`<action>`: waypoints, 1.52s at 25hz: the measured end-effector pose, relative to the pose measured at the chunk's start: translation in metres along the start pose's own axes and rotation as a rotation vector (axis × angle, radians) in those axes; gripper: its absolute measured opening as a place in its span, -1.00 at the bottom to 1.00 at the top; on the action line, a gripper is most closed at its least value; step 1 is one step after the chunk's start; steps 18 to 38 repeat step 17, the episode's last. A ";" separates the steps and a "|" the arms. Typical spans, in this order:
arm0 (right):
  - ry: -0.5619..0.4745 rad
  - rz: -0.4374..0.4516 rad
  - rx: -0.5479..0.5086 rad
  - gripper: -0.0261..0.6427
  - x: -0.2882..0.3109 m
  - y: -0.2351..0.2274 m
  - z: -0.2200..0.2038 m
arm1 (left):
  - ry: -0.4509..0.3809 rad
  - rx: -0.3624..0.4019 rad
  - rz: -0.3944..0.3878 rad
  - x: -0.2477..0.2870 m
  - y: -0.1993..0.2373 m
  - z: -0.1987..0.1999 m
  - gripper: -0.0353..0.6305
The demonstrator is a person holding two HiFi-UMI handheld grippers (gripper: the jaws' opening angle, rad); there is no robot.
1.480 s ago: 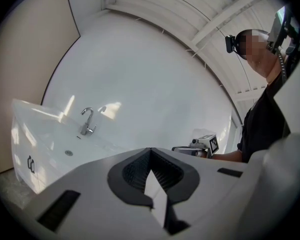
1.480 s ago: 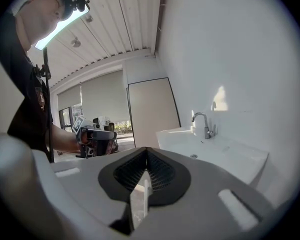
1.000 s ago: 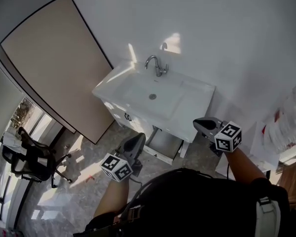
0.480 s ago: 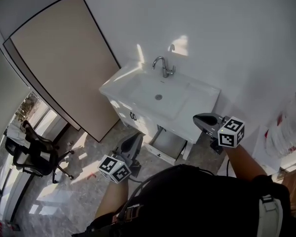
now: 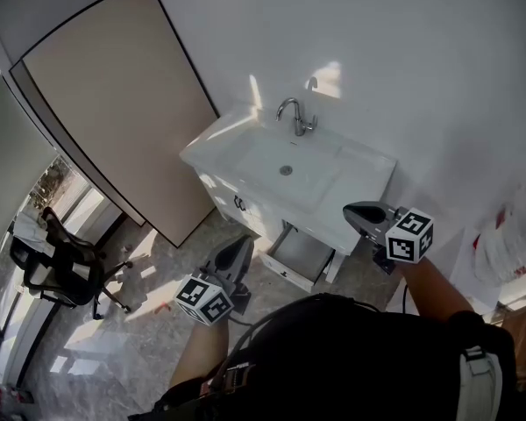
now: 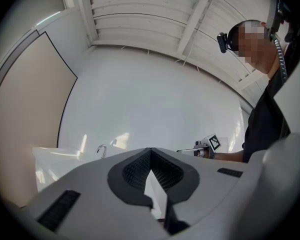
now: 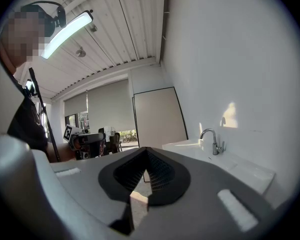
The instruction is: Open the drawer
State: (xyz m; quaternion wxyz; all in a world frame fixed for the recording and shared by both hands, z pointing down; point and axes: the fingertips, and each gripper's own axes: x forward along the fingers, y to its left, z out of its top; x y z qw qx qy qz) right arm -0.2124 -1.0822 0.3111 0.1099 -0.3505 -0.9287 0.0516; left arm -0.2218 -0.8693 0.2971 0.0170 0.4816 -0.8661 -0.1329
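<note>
**Approach stage, before any contact.** I am standing in front of a white cabinet (image 5: 221,202) that carries a sink (image 5: 370,167) with a tap (image 5: 294,117). I am holding one claw in each hand at about the level of the sink.

**Left claw** (image 5: 245,245): I am keeping it clenched, its pads meeting at the tip with nothing between them. It is pointing toward the cabinet front and hanging over the floor, well apart from any handle.

**Right claw** (image 5: 351,210): I am keeping this one clenched and empty too. It is hovering just beside the right front corner of the sink, not touching it.

**Drawer** (image 5: 300,253): it is sitting low under the right half of the sink, between my two claws and below both. It seems to be standing out a little from the cabinet, grey inside behind a white front. From this steep angle I cannot tell how far. A small dark handle (image 5: 240,204) is showing on the left part of the cabinet front.

**Step in hand:** I am judging this as the reach, with no grip taken yet.

**Next move:** one claw needs lowering to the drawer front and releasing wide enough to take its handle or top edge. Then it needs clenching and a straight, level pull toward me.
</note>
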 end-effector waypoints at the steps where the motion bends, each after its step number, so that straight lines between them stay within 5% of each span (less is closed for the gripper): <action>1: 0.001 0.000 -0.001 -0.93 0.000 0.000 0.000 | 0.004 0.003 0.002 0.001 0.000 0.001 -0.89; 38: 0.007 -0.008 -0.020 -0.93 -0.006 0.000 -0.003 | 0.007 0.008 -0.024 0.005 -0.006 -0.002 -0.89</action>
